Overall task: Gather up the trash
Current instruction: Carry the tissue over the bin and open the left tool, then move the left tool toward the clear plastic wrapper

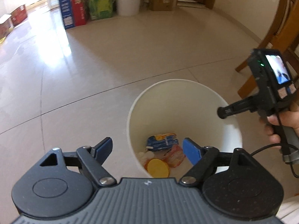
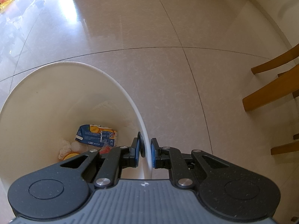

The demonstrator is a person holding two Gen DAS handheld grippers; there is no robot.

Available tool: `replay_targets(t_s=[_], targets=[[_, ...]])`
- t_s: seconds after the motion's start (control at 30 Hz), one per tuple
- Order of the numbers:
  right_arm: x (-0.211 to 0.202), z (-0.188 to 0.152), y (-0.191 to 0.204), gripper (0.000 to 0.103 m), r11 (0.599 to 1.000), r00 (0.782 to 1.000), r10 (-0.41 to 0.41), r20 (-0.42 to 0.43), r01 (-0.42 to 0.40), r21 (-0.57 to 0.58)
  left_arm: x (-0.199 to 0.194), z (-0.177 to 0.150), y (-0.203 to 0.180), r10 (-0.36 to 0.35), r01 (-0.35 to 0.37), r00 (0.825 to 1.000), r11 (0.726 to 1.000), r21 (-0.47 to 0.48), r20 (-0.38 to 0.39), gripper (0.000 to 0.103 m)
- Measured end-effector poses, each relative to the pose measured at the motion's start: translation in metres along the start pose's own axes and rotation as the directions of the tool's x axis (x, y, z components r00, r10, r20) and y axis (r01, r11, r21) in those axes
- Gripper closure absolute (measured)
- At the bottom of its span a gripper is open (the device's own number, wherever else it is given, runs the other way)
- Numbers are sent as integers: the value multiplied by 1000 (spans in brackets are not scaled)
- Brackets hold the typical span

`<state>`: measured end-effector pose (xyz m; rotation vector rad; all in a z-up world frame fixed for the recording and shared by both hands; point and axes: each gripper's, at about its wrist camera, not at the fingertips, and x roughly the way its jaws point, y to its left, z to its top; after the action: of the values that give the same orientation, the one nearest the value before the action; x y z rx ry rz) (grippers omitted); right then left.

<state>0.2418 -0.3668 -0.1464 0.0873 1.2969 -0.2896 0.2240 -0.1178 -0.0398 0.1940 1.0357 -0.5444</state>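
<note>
- Left claw (image 1: pixel 147 150) gapes wide with nothing in it, above the white bin (image 1: pixel 179 97).
- Right claw (image 2: pixel 145 152) pinches the bin's rim.
- Blue carton (image 1: pixel 162 142), yellow lid (image 1: pixel 158 168) and wrappers lie at the bin's bottom.
- Boxes (image 1: pixel 74 13) line the far wall.

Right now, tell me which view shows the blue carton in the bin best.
The right wrist view: the blue carton lies unobstructed on the white bin's floor, print visible. The left wrist view shows it smaller and farther away, partly behind the pink wrapper.
</note>
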Motion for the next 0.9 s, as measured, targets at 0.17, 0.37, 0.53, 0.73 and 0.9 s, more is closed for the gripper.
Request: replay_targets(t_s=[0.17,0.37,0.53,0.73,0.9], targets=[[1,-1,1,87,1000,1000,-2,1,2,-1,-6,-6,17,39,-38,999,996,-77,14,14],[1,-1,2,87,1000,1000,-3,2,3,-3,-6,-23,43,95,-93,995,975,-200,1,13],[1,-1,2,87,1000,1000,-5,2,5,-5,9,-48,63,134,-140,990,942,-306,-41,11],[1,-1,3,87,1000,1000,-7,3,7,-5,44,-85,78,177,-211,977,885,-414,-121,11],[1,-1,3,87,1000,1000,-9,3,9,-5,80,-116,78,176,-235,969,873,-427,-173,11]])
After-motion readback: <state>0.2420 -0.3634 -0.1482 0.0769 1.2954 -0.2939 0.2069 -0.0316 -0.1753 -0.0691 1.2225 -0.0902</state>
